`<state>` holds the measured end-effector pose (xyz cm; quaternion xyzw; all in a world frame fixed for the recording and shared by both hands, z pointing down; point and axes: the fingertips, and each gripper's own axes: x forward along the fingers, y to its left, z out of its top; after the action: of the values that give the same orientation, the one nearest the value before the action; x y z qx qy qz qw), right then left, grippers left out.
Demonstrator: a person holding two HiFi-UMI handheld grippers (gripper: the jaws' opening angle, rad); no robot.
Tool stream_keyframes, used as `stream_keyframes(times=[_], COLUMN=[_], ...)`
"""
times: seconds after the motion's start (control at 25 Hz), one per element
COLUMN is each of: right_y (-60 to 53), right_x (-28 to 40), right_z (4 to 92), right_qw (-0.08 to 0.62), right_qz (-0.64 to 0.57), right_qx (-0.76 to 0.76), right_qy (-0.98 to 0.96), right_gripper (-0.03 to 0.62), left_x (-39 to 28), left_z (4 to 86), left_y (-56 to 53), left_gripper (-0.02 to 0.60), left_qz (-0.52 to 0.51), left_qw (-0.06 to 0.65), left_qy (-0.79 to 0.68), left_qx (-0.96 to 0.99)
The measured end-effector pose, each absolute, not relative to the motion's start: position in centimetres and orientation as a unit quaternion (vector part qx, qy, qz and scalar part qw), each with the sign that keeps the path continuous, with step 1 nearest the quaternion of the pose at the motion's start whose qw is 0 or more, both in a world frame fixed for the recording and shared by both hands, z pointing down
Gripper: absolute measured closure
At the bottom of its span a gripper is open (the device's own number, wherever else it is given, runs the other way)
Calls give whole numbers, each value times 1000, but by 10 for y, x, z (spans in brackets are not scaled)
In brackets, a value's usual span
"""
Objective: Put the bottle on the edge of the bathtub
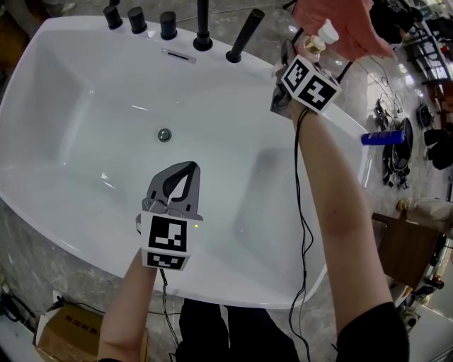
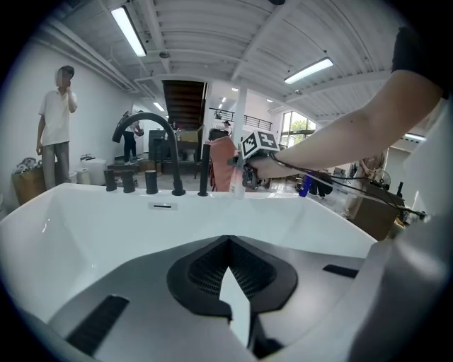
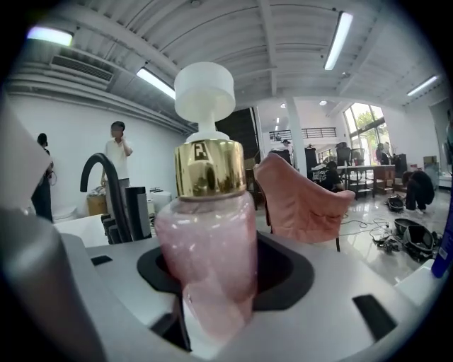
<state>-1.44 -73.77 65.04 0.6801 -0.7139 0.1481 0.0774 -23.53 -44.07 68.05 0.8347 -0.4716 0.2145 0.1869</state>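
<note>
A pink bottle (image 1: 320,39) with a gold collar and a white pump top stands upright between the jaws of my right gripper (image 1: 304,51), at the far right corner of the white bathtub's rim (image 1: 352,127). In the right gripper view the bottle (image 3: 209,233) fills the gap between the jaws, which are shut on it. Whether its base rests on the rim is hidden. My left gripper (image 1: 188,170) hangs over the inside of the tub near its front wall, shut with nothing in it. From the left gripper view the bottle (image 2: 237,185) shows small at the far rim.
Black taps and a spout (image 1: 203,28) line the tub's far rim. A blue bottle (image 1: 386,137) lies on the right rim. A pink chair (image 1: 340,21) stands behind the corner. Cables and gear (image 1: 396,155) litter the floor at the right; a cardboard box (image 1: 64,332) sits at the lower left.
</note>
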Motion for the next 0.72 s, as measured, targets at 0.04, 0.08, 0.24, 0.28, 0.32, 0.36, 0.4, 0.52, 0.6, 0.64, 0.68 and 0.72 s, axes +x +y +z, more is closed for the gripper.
stream_keyframes(times=[0.04,0.08,0.24,0.28,0.32,0.36,0.4,0.52,0.6,0.64,0.68,0.72], right_y=[-737,-736,-735,-735,-735,-734,-733,-726,-720,-716,-711,-706], right_x=[-17,-17,-18,-19,-20,-20,-20,-20,-21,-21,-20,-20], right_z=[651,651,656,656,657,658,659,656,654,653,652,651], right_qw=[78,76,75,77,80,84,88,95,108,114,119,122], right_qz=[144,144,151,152,153,153,153,147,138,134,133,135], right_qx=[677,676,671,668,665,663,661,654,647,644,641,640], right_qy=[-717,-719,-722,-724,-726,-728,-729,-736,-742,-744,-746,-747], right_gripper=[356,356,350,350,350,336,318,303,296,293,293,292], left_x=[-233,-232,-229,-229,-229,-229,-229,-228,-229,-229,-229,-230], left_z=[680,680,681,682,682,682,681,678,674,672,669,667], left_y=[-440,-440,-439,-440,-440,-441,-441,-440,-440,-440,-439,-437], left_gripper=[566,566,566,566,566,566,566,566,566,566,566,566], left_qz=[215,215,216,216,216,217,217,220,223,224,224,223], left_qw=[187,186,186,186,187,187,187,184,181,180,180,183], left_qy=[-470,-469,-470,-471,-472,-473,-473,-475,-477,-477,-477,-478], left_qx=[835,836,836,835,834,833,833,832,831,831,831,830])
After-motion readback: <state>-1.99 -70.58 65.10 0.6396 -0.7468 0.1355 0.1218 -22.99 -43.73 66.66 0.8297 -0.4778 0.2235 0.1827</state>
